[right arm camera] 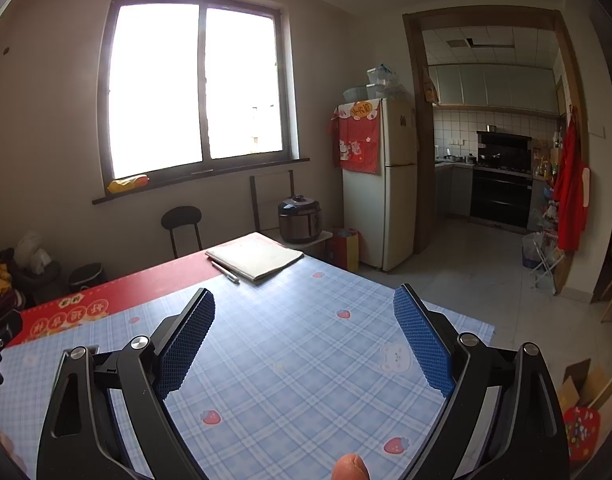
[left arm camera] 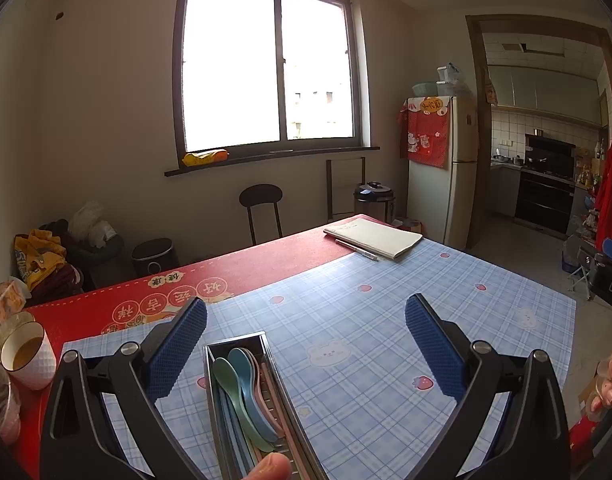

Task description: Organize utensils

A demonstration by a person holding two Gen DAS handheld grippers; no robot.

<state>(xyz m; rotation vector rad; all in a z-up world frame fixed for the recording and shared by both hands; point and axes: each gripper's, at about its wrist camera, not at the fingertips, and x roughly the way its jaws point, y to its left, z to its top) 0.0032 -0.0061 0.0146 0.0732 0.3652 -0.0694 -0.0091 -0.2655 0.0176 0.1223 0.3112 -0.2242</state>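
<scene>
nearest of all, the left gripper (left arm camera: 306, 344) has its blue-padded fingers spread wide with nothing pinched between them. a narrow metal utensil box (left arm camera: 226, 364) sits on the table just under and between them, running away from the camera. inside it lie pastel spoons (left arm camera: 242, 380), a green one, a blue one and a pink one, bowls pointing away, nested close together. a fingertip (left arm camera: 268, 466) shows at the bottom edge, right by the near end of the box.

the right gripper (right arm camera: 304, 338) is also spread wide and carries nothing. below it there is only the blue plaid tablecloth (right arm camera: 306, 360) with its strawberries and bears; i see no loose spoon or fork anywhere on it from either view. so my guess is that the sorting is largely done, or at least that whatever remains lies outside what these cameras catch. i cannot tell whether the box has more compartments waiting to be filled.

off to the left sits a white cup (left arm camera: 28, 356) with brownish liquid, close to the table's left edge, something a swinging left arm could knock. the middle of the table is open and flat, plenty of room to slide or lift the box.

further on, a notebook (left arm camera: 374, 236) with a pen (left arm camera: 356, 249) beside it lies near the far corner, well apart from the box. the right edge of the table drops to the floor not far from the right gripper's outer finger.

beyond stand a stool (left arm camera: 261, 210) and a fridge (left arm camera: 446, 168).
</scene>
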